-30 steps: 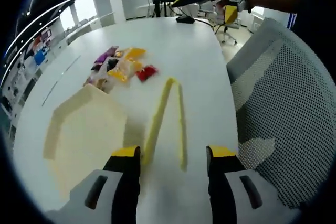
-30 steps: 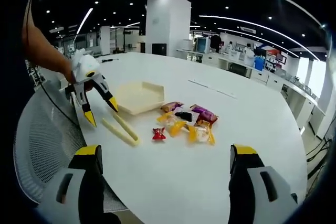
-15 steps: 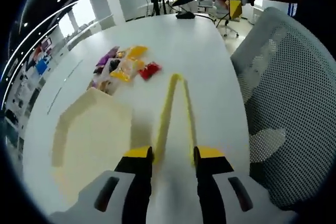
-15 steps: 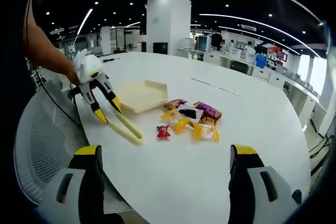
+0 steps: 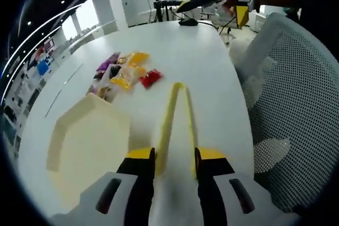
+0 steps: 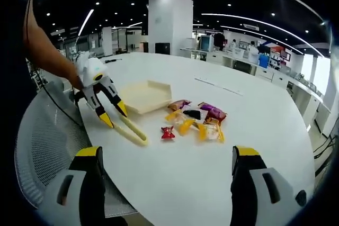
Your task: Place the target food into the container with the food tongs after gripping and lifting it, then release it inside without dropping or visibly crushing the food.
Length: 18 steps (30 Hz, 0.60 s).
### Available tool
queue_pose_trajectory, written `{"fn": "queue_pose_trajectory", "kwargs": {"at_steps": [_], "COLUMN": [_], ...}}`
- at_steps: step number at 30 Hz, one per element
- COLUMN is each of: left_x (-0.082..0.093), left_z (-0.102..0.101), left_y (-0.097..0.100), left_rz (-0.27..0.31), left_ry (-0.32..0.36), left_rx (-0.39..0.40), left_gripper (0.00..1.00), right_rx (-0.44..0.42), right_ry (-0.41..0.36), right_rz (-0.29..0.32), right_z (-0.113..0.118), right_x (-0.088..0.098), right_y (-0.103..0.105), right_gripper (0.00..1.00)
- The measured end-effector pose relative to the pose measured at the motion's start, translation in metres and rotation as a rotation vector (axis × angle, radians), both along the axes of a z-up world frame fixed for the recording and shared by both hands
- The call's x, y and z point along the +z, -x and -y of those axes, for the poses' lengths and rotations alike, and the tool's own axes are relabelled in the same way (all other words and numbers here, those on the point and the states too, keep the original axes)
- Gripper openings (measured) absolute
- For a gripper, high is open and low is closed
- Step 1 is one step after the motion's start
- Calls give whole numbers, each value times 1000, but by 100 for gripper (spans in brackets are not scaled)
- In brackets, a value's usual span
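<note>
The left gripper (image 5: pixel 173 158) has its jaws drawn in on the open ends of the yellow tongs (image 5: pixel 177 115), one jaw outside each arm; it appears to be grasping them, though firm contact cannot be confirmed. The tongs lie flat on the white table (image 5: pixel 201 51), joined end pointing toward the wrapped snacks (image 5: pixel 123 70).

To do this step well, squeeze only until both arms are held, keep the grip square across them, and lift level so the tongs do not twist or slip out.

The target food is likely among the snack pile, on the table beyond the tongs; a red-wrapped candy (image 5: pixel 149 77) lies nearest their joined end. The pale hexagonal container (image 5: pixel 87 141) sits just left of the tongs.

The right gripper (image 6: pixel 168 170) hangs wide open and empty above the table edge, well apart from the pile.

A mesh chair (image 5: pixel 296 99) stands close against the table on the right and may crowd the arm.
</note>
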<state>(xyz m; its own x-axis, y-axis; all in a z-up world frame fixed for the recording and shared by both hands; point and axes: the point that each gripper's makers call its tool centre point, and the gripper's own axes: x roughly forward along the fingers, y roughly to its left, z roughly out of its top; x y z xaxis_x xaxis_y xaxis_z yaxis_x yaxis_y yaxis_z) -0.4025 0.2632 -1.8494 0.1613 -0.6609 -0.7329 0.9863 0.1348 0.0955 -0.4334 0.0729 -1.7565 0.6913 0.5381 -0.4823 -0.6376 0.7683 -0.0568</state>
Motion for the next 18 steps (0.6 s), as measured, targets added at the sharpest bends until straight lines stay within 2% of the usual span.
{"fn": "queue_pose_trajectory", "kwargs": {"at_steps": [8, 14, 18], "left_x": [0, 0, -1], "left_z": [1, 1, 1], "left_y": [-1, -3, -5], "left_rz": [-14, 14, 29], "left_ry": [59, 67, 45], "left_rx": [0, -15, -33], "left_gripper": [28, 22, 17], "right_rx": [-8, -10, -12], "right_ry": [-4, -5, -4], "right_rz": [-3, -4, -5], "right_z": [1, 2, 3], "right_x": [0, -1, -1], "right_y": [2, 3, 4], "right_gripper": [100, 100, 100]}}
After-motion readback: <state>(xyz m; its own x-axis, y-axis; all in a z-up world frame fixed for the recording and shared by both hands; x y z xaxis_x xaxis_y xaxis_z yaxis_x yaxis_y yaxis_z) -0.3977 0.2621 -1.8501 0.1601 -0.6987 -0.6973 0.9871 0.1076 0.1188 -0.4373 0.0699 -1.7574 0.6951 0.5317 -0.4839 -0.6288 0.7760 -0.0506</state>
